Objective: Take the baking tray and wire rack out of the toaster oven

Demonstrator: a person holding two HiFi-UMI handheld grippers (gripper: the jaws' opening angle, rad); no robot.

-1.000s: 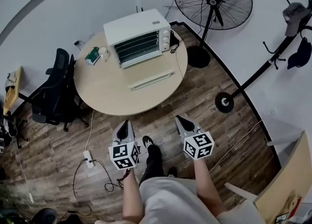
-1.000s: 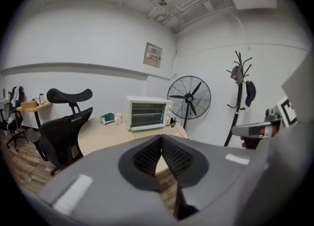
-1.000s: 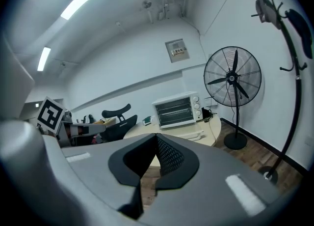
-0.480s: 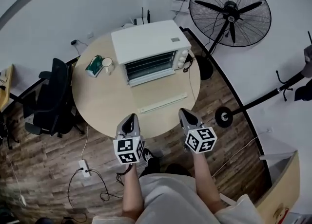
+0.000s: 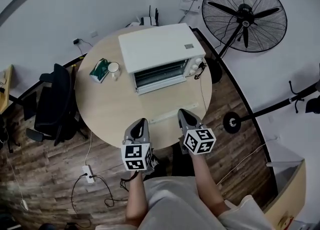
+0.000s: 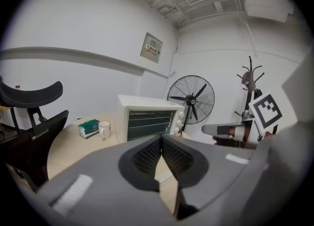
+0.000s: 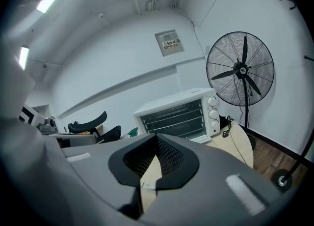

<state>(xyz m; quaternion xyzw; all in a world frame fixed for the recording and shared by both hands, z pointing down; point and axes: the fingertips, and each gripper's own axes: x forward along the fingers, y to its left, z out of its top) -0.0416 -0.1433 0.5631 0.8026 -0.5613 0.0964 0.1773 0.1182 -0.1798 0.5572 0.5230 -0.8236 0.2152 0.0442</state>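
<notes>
Both claws were shut with nothing between their pads. The left claw (image 5: 141, 122) (image 6: 161, 139) and right claw (image 5: 182, 112) (image 7: 156, 138) hung side by side over the near edge of the round desk (image 5: 110, 106), pointing at the white toaster oven (image 5: 160, 56) (image 6: 148, 117) (image 7: 179, 114). The oven stood at the desk's far side, well apart from both claws. Its front looked closed, with horizontal bars visible behind the glass. A mug (image 5: 114, 68) and a green packet (image 5: 99, 70) sat just to the oven's left.

White toaster oven (image 5: 160, 54), upright on round table (image 5: 110, 109), wire rack (image 7: 177, 117) visible inside
</notes>
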